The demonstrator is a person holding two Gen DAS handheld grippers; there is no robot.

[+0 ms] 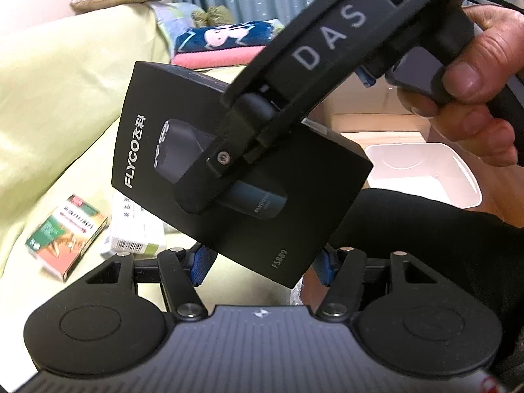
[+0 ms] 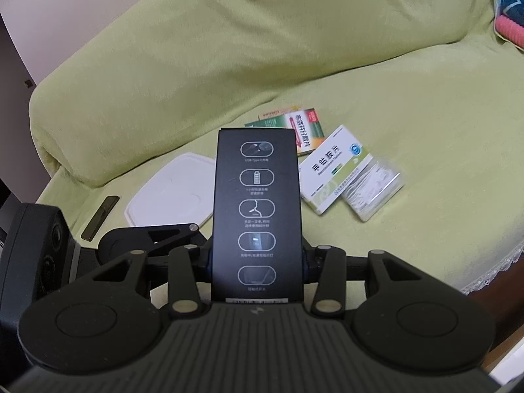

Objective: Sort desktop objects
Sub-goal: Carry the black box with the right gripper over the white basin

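Right gripper (image 2: 257, 258): jaws closed against the two long sides of a black shaver box (image 2: 257, 209), which stands upright between them with its icon-printed side panel facing the right wrist camera; the box is lifted clear of the sofa; in the left wrist view the same box shows its front face, printed FLYCO and FS889, tilted, with one black finger (image 1: 213, 177) of the right gripper lying across it and a hand (image 1: 478, 82) on the grip behind; left gripper (image 1: 262, 263): jaws parted, blue pads on either side of the box's lower corner, whether touching it cannot be told; on the green-covered sofa seat (image 2: 409, 114) beyond the box lie a green and red medicine box (image 2: 304, 124), just behind the shaver box's top edge, a white and green medicine box (image 2: 330, 168) to its right, and a clear packet of white items (image 2: 376, 188) touching that box's far side; left of the shaver box a white lid (image 2: 173, 193) lies flat on the seat, with a thin dark strip (image 2: 100, 213) well to its left near the seat's edge; in the left wrist view a white tub (image 1: 425, 170) sits open at right, below the hand; folded textiles in blue and pink (image 1: 226, 46) lie in the background
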